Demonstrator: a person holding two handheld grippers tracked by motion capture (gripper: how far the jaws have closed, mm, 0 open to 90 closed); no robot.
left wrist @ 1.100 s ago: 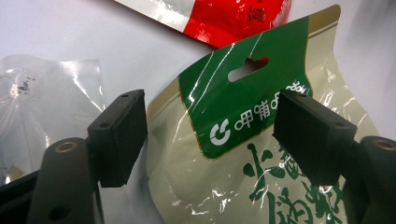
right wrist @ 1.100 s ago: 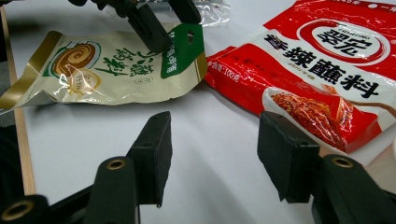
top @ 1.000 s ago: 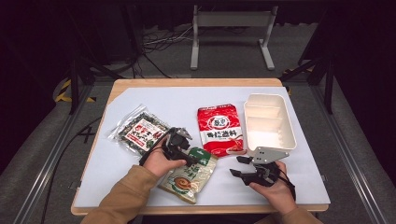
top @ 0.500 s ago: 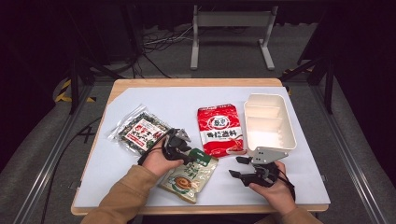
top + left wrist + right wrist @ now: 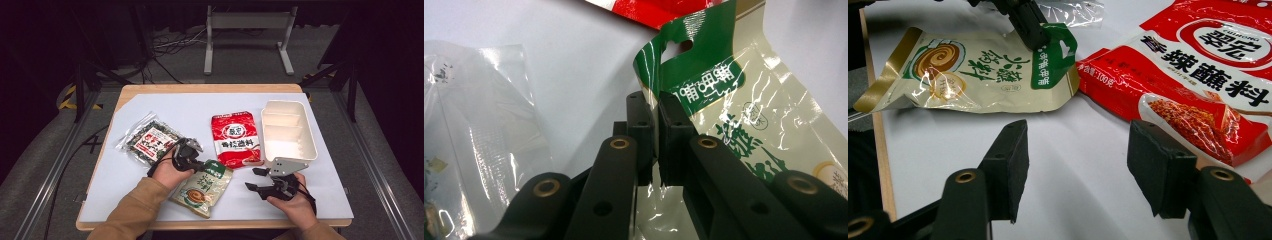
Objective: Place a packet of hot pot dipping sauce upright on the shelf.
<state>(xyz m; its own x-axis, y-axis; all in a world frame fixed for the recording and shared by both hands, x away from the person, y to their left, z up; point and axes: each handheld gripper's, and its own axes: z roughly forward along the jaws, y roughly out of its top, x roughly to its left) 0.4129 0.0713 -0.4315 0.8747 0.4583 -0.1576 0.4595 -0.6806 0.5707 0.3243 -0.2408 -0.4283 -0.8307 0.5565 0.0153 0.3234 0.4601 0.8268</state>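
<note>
A green and cream packet (image 5: pixel 201 186) lies near the table's front edge. My left gripper (image 5: pixel 196 163) has just been closing and is now shut on the green top edge of that packet (image 5: pixel 659 102), pads pressed on the film. From my right gripper view the same packet (image 5: pixel 978 72) lies flat with the other gripper's black jaws clamped on its top corner. My right gripper (image 5: pixel 256 178) rests on the white sheet to the right, open, with nothing between its fingers (image 5: pixel 1008 165). A red packet (image 5: pixel 235 139) lies between the two hands, farther back.
A dark seaweed packet (image 5: pixel 150 141) in clear film lies left of my left hand. A white divided tray (image 5: pixel 310 137) stands at the back right, just beyond my right gripper. The wooden table edge (image 5: pixel 215 224) runs along the front.
The left gripper's jaws have closed onto the top edge of the green and cream packet. Both hands have stayed where they were.
</note>
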